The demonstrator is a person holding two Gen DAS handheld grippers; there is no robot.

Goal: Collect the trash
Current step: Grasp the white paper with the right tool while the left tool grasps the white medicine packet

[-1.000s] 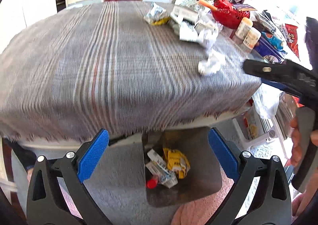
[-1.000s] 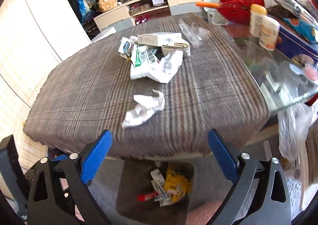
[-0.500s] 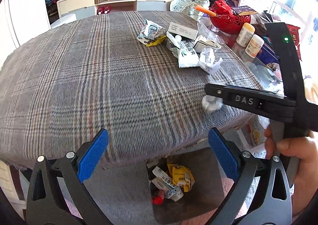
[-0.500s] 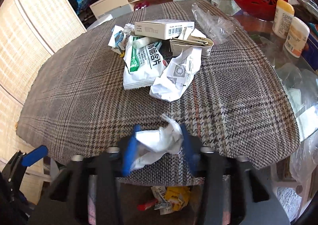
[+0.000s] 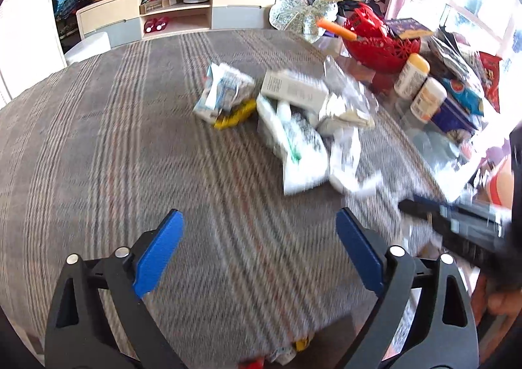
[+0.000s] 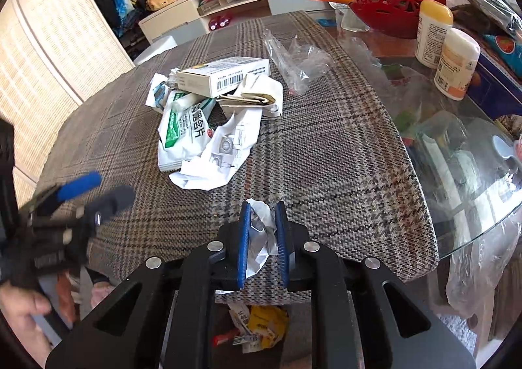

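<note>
Plaid cloth covers the table (image 6: 342, 154), living-room clutter behind, bin (image 6: 254, 326) on the floor just under the near edge. Crumpled paper (image 6: 262, 238) is now clamped between my right gripper (image 6: 262, 238) fingers, at the table's near edge and directly above the bin; half a second ago the fingers were only closing round it, and a second ago it lay loose on the cloth with the fingers wide. So the grasp is made, and I judge the next move is a short carry down and a release over the bin, which already holds yellow and white wrappers.

My left gripper (image 5: 257, 258) has come up from below the edge to over the cloth, fingers wide apart and holding nothing. Its view is motion-blurred. It points toward the remaining pile (image 6: 212, 121): white box (image 6: 225, 75), green-print packet (image 6: 182, 131), creased sheet (image 6: 222, 154), folded wrapper (image 6: 257, 98), clear plastic bag (image 6: 300, 59) just beside. All sits mid-table, well apart from the held paper. I read that as lining up the next pick.

Risk: the paper hangs loosely below the fingers and could catch on the cloth edge on the way down. Red basket (image 6: 391, 0) and two bottles (image 6: 443, 49) on the glass side look like non-trash; I'd leave them.
</note>
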